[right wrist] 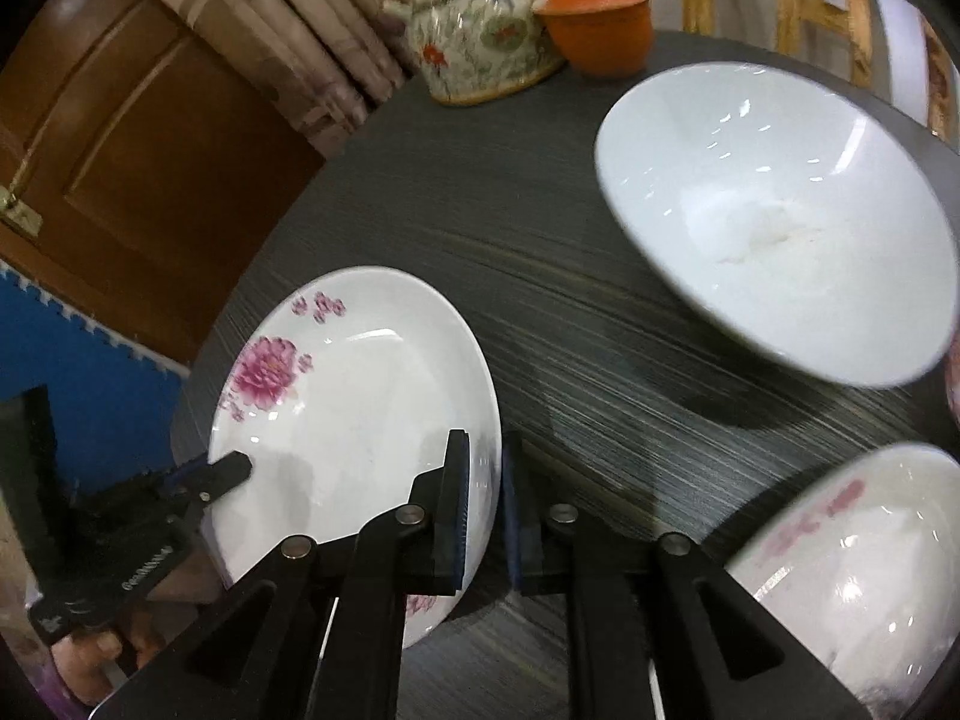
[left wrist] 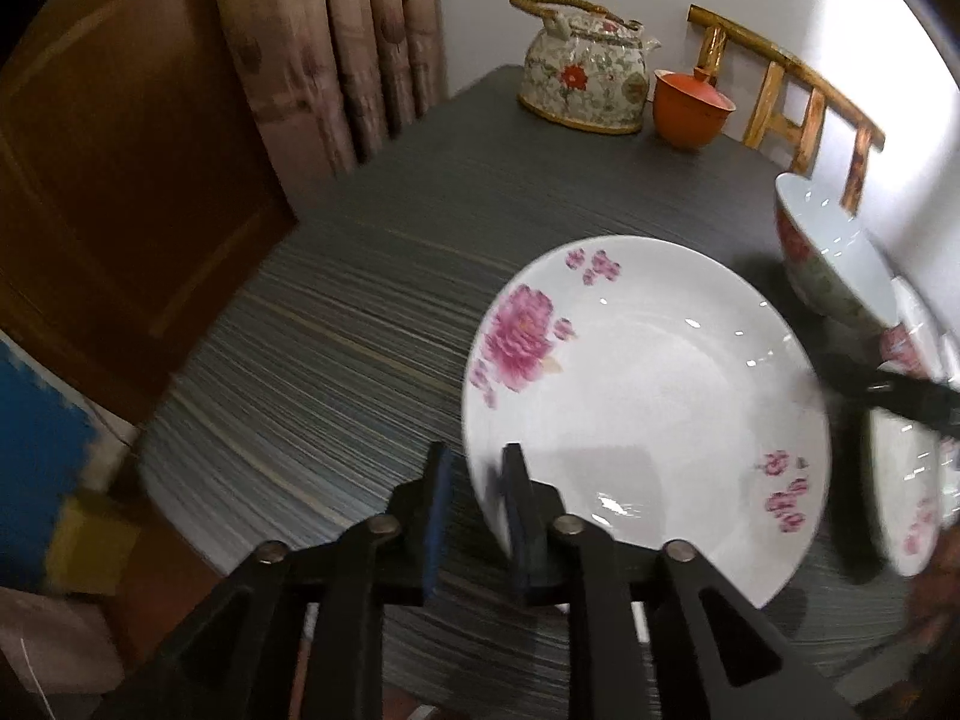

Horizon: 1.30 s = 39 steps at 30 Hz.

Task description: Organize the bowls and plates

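Both claws on the flowered plate (left wrist: pixel 648 396): right gripper (right wrist: pixel 483 510) pinching its rim, left gripper (left wrist: pixel 474 516) spread loosely around the opposite edge, probably steadying it for stacking.

We see the left black two-finger claw (left wrist: pixel 474 516) angled steeply down, jaws slightly apart astride the white floral plate's (left wrist: pixel 648 420) rim. The right black claw (right wrist: pixel 486 510) pinches the opposite rim, nearly closed.

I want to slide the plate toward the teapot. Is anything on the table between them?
No. In both wrist views only bare dark table lies between the flowered plate and the teapot.
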Motion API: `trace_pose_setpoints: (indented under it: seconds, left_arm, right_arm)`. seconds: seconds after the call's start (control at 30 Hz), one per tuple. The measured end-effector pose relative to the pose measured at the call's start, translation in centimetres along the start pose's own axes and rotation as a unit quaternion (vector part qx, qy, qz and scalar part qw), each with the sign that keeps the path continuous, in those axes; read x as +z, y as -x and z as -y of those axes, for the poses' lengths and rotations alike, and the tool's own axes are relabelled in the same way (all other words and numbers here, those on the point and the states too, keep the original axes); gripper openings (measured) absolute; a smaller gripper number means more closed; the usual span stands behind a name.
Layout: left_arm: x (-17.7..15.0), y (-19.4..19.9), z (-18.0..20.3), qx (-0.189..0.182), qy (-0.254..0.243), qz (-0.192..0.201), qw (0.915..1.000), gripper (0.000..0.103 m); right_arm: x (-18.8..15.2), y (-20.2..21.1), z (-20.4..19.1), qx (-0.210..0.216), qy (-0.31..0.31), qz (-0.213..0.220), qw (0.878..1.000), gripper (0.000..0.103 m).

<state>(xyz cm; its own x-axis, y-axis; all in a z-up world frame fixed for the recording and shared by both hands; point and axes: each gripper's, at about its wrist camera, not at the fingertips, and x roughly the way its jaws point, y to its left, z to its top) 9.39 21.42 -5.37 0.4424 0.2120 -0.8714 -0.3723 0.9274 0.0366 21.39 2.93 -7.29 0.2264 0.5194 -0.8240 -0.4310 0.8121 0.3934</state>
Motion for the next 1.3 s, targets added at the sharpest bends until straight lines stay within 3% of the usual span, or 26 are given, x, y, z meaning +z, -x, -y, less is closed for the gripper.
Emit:
trace_pose_setpoints:
  seconds: [0.07, 0.23, 0.37, 0.57, 0.83, 1.07, 1.3]
  left_arm:
    - [-0.1, 0.7, 0.4, 0.033, -0.014, 0.017, 0.9992, 0.032]
    - [-0.4, 2.6, 1.2, 0.049, -0.029, 0.044, 0.9974, 0.032]
    - [-0.3, 5.2, 2.4, 0.03, -0.04, 0.07, 0.9963, 0.032]
    - [-0.8, 7.4, 5.7, -0.019, -0.069, 0.084, 0.9938, 0.037]
    - [-2.2, 7.5, 11.5, -0.047, -0.129, 0.077, 0.9876, 0.037]
    - [-2.1, 6.4, 15.1, -0.081, -0.161, 0.059, 0.9819, 0.037]
    - [-1.7, 5.3, 17.9, -0.103, -0.186, 0.041, 0.9763, 0.037]
  right_arm:
    - [-0.7, 1.9, 0.4, 0.02, -0.019, 0.026, 0.999, 0.017]
    - [-3.3, 8.0, 1.4, 0.052, -0.037, 0.091, 0.994, 0.025]
    - [-7.1, 12.2, 2.6, 0.065, -0.053, 0.12, 0.989, 0.034]
    - [-13.3, 16.3, 6.0, 0.046, -0.104, 0.139, 0.984, 0.036]
    - [-18.7, 17.2, 10.9, 0.052, -0.198, 0.14, 0.969, 0.036]
    - [-19.1, 16.6, 13.0, 0.085, -0.251, 0.145, 0.953, 0.036]
    - [-19.4, 15.8, 14.3, 0.098, -0.273, 0.143, 0.946, 0.036]
